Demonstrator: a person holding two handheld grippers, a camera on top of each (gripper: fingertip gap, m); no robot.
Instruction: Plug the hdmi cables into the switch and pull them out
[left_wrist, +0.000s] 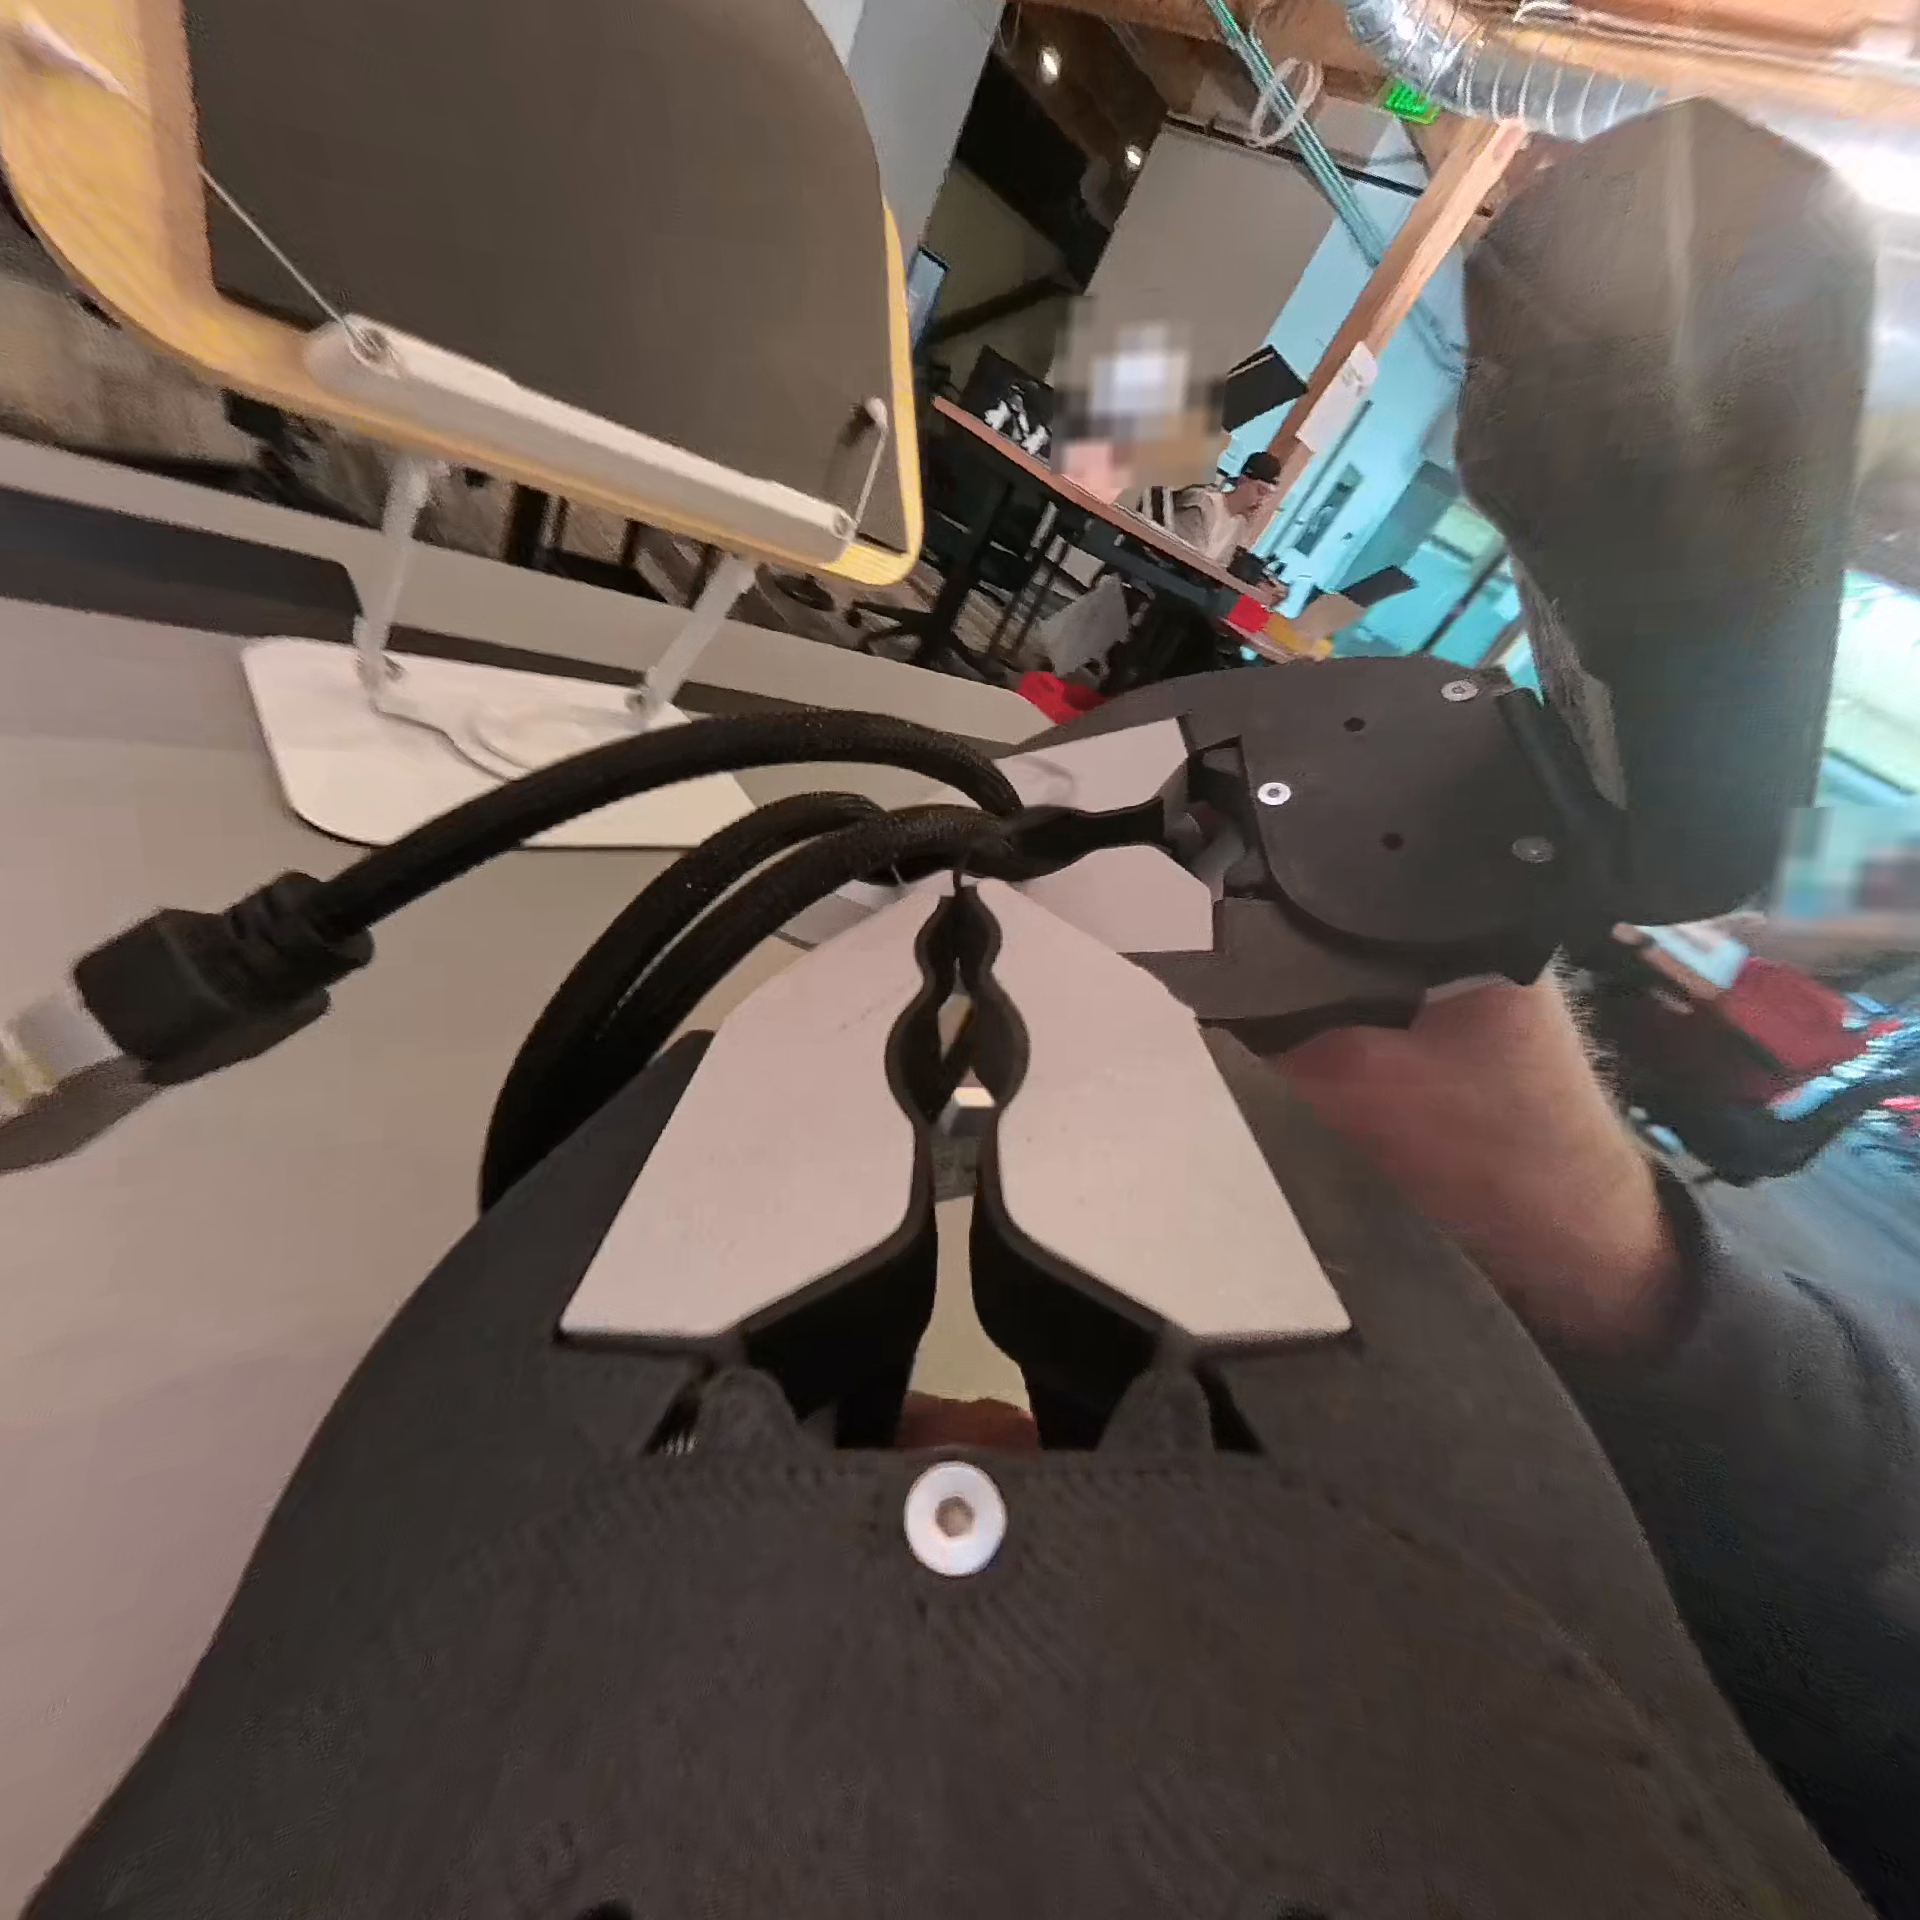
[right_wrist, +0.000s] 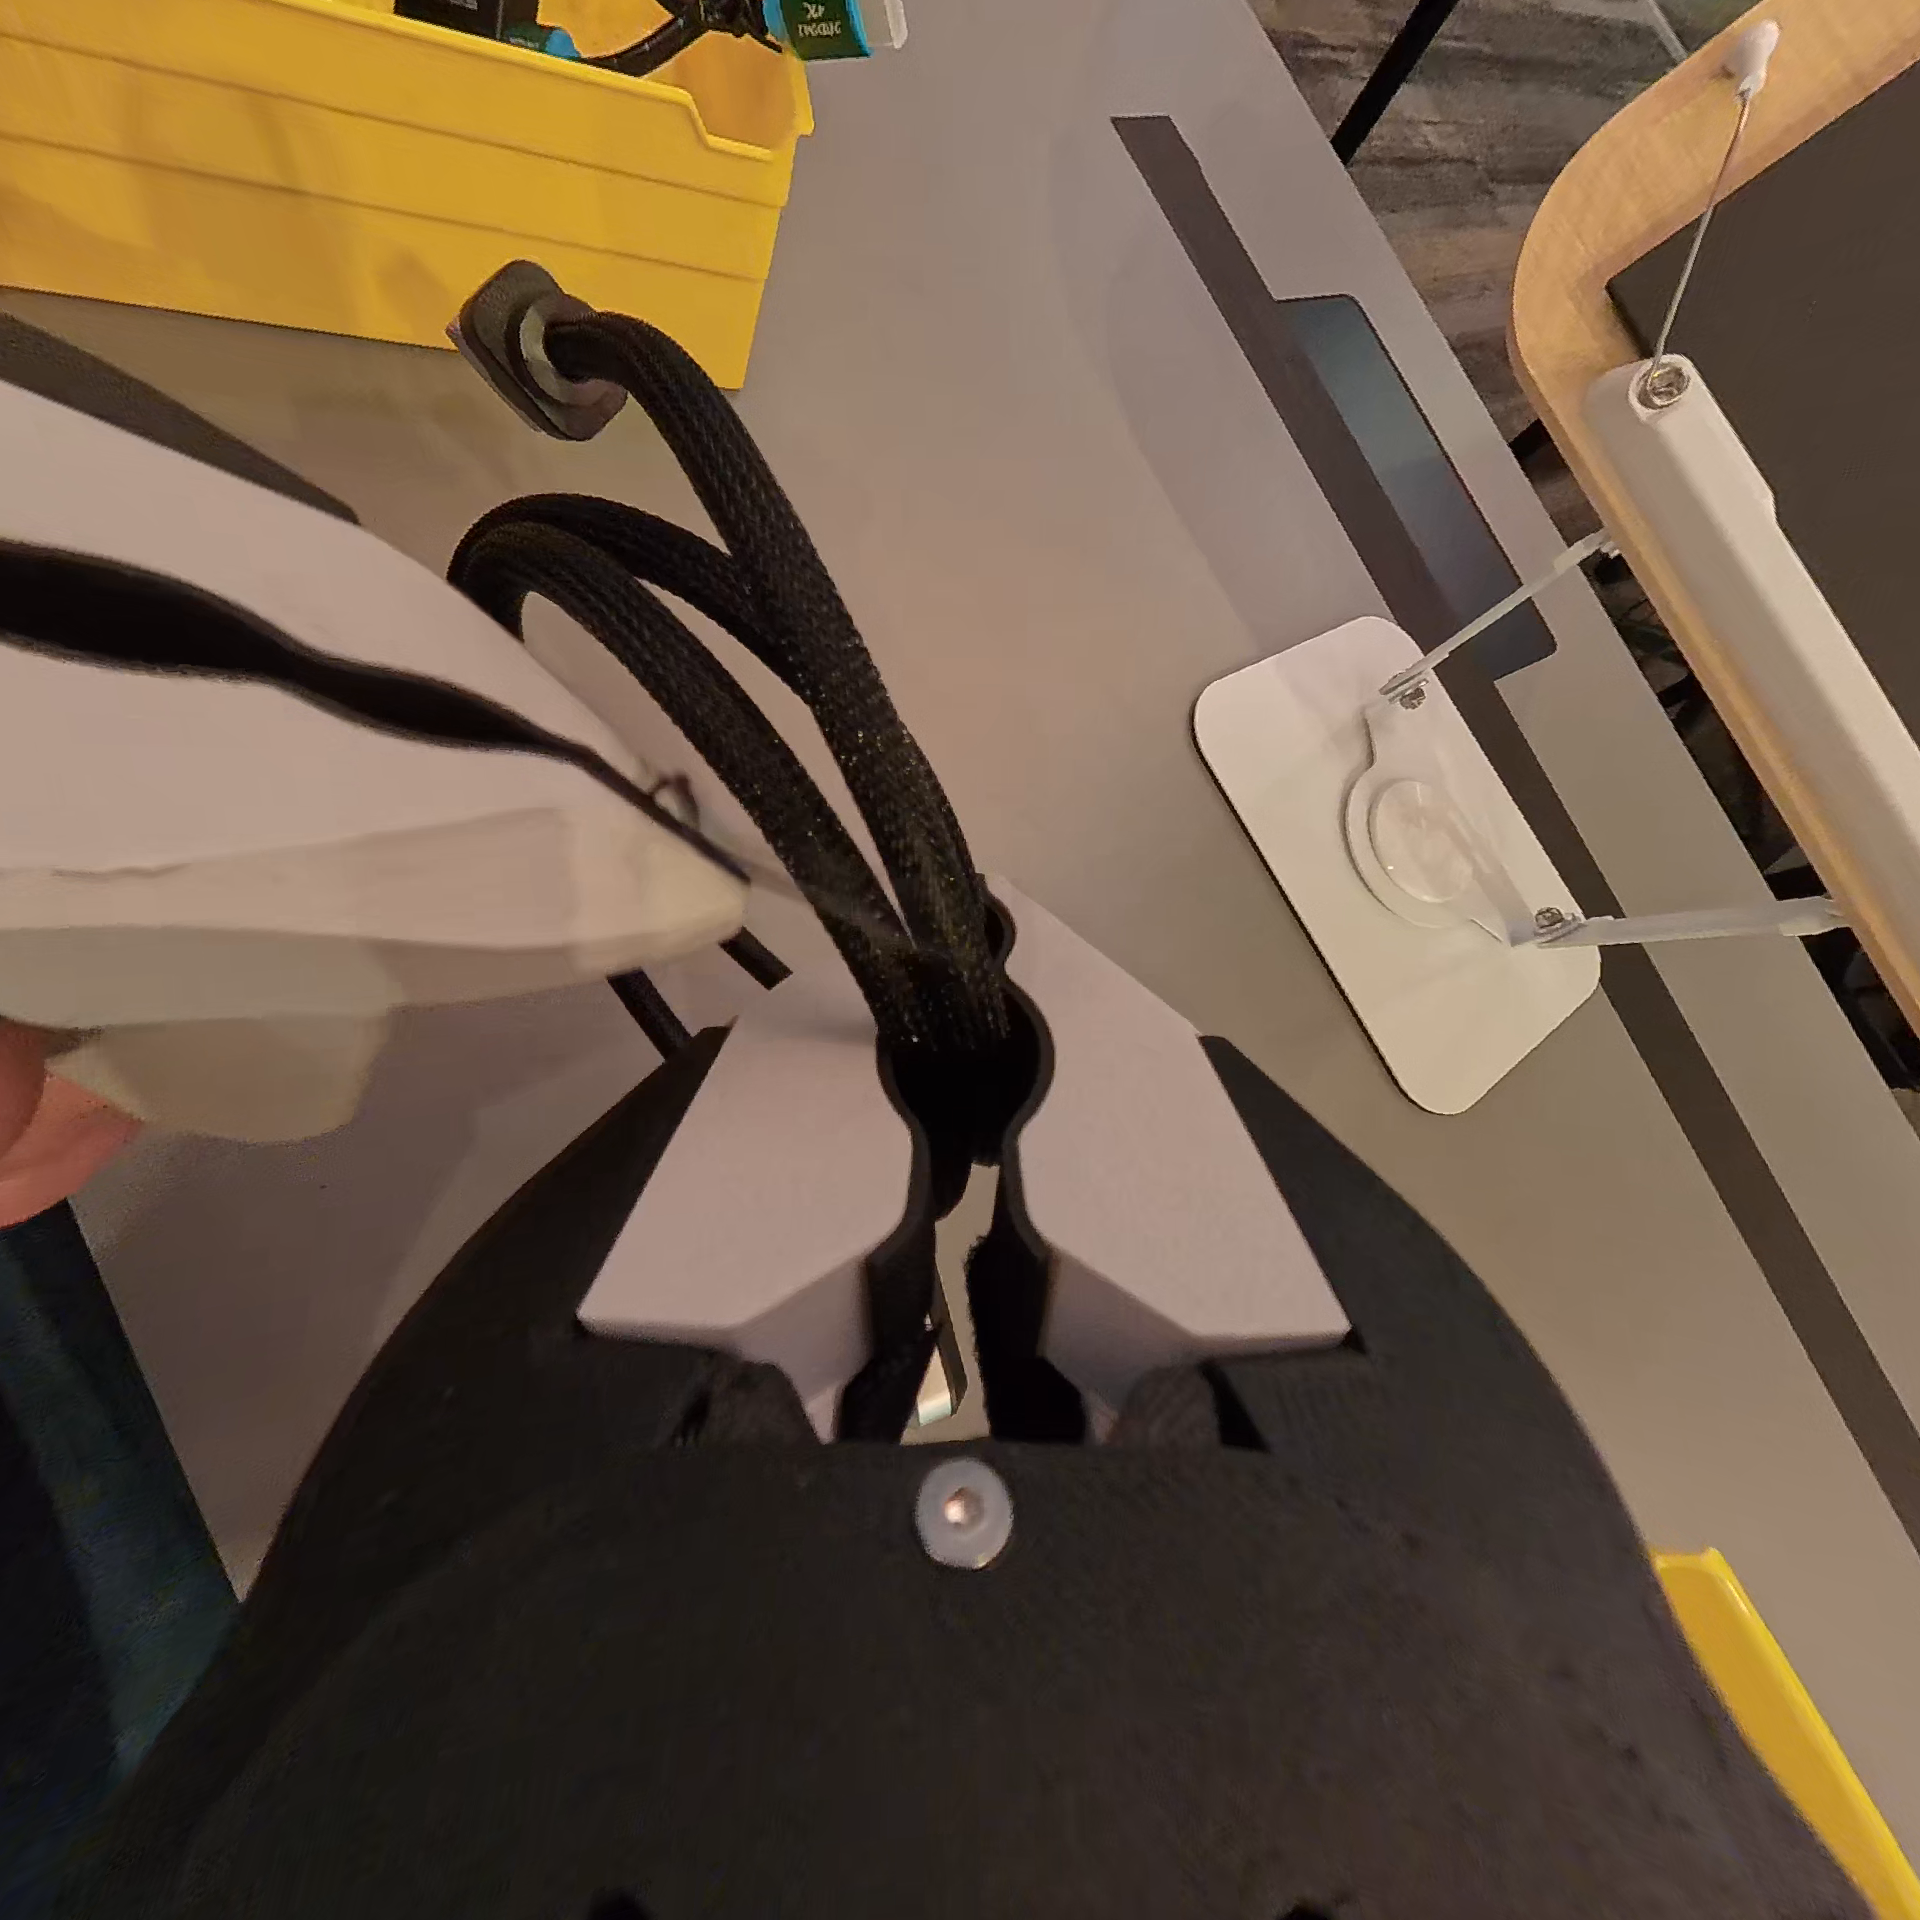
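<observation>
Gripping a bundle of black braided HDMI cables (right_wrist: 831, 748) above the grey desk (right_wrist: 1039, 468).

Right gripper (right_wrist: 987, 935) jaws are clamped on the bundle; left gripper (left_wrist: 961, 914) jaws are nearly closed, pinching a thin tie at the bundle. One blurred plug (left_wrist: 197, 977) dangles; the switch is out of sight.

black braided cables (right_wrist: 831, 727), yellow bin (right_wrist: 416, 208)
</observation>
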